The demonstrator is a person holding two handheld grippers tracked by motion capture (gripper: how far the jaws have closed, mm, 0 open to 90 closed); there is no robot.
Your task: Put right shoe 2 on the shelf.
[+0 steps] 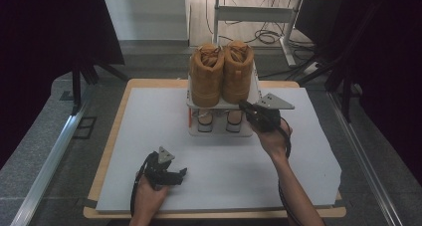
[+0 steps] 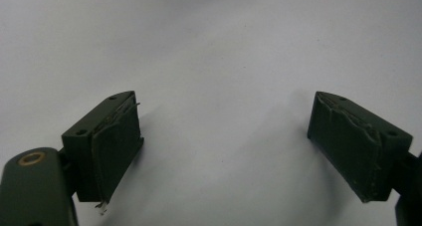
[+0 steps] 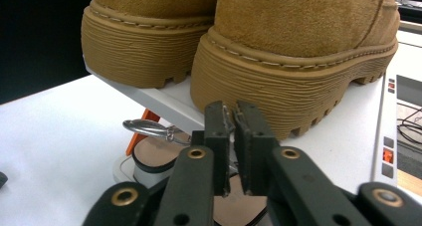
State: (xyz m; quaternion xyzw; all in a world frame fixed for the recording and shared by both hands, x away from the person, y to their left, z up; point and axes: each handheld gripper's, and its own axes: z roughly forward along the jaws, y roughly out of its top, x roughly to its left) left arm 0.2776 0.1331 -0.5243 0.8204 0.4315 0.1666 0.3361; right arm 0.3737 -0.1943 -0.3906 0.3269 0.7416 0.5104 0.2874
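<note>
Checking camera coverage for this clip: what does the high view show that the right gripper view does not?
High view alone: the left claw resting open on the white table sheet, and the whole white two-tier shoe rack. Right gripper view alone: the ribbed soles of the tan suede boots close up, and a metal ring under the shelf. Both: boots, rack, right claw at the shelf edge.

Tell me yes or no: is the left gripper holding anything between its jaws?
No, the left gripper has its jaws spread wide over the bare white table, nothing between them.
</note>
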